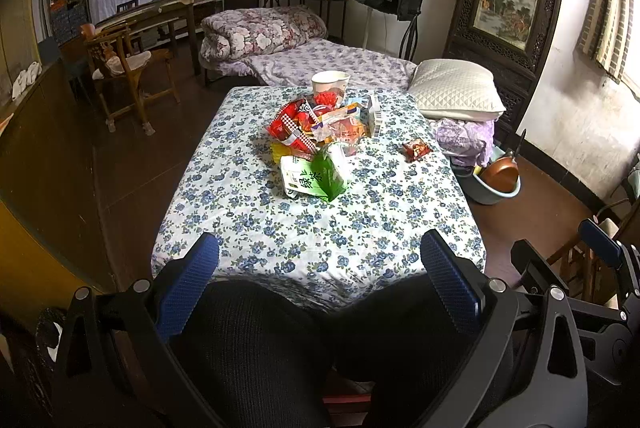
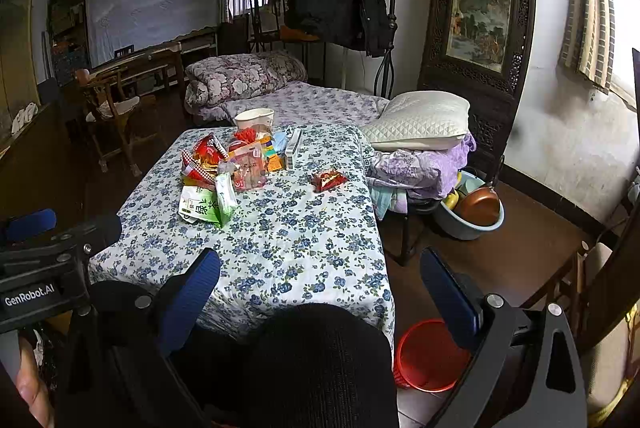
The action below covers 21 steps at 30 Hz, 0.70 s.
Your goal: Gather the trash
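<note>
A heap of trash (image 1: 320,131) (image 2: 236,163) lies mid-table on the blue floral cloth (image 1: 320,224) (image 2: 280,240): red snack bags, a green tea packet (image 1: 316,175) (image 2: 206,205), clear wrappers, a white box, a paper cup (image 1: 330,83) (image 2: 254,119). One small red wrapper (image 1: 416,149) (image 2: 329,179) lies apart to the right. My left gripper (image 1: 320,272) is open at the table's near edge, holding nothing. My right gripper (image 2: 320,282) is open too, over the near right corner. A red bin (image 2: 430,356) stands on the floor beneath it.
A black mesh chair back (image 1: 320,352) (image 2: 320,360) fills the foreground. A bed with folded quilt (image 1: 260,31) and white pillow (image 1: 456,91) lies behind the table. A blue basin holding a copper pan (image 1: 498,179) (image 2: 476,211) sits on the floor at right. A wooden chair (image 1: 124,75) stands left.
</note>
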Motion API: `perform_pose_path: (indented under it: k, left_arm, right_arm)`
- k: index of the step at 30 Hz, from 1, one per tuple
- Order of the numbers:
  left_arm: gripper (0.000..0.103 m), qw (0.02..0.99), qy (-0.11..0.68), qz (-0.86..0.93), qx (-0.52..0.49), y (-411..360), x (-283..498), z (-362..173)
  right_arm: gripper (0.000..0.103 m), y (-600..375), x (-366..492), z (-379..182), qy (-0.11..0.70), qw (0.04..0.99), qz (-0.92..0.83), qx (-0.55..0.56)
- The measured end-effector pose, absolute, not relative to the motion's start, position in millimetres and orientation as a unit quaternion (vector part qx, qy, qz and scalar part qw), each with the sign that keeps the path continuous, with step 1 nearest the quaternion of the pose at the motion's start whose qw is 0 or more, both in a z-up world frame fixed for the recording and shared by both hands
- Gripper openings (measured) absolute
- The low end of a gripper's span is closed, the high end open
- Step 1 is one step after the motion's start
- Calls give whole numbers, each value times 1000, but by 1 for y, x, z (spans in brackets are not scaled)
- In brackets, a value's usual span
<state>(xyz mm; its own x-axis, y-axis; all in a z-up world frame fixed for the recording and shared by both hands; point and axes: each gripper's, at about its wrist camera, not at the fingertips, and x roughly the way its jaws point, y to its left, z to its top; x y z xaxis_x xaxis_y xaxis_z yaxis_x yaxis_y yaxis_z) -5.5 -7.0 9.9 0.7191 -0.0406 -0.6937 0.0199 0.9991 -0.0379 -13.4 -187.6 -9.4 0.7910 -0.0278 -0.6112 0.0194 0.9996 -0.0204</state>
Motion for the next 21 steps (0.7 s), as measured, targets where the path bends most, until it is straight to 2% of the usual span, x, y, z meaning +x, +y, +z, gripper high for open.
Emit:
perform_pose_path:
  k: [14, 21]
  left_arm:
    - [96, 927, 375, -17, -14, -10, -7, 13]
    - [96, 924, 381, -20, -16, -12, -2, 11]
  right_arm:
    - [97, -188, -10, -18, 323, 946, -13, -7]
    - [97, -184, -14, 7, 329, 944, -12, -10]
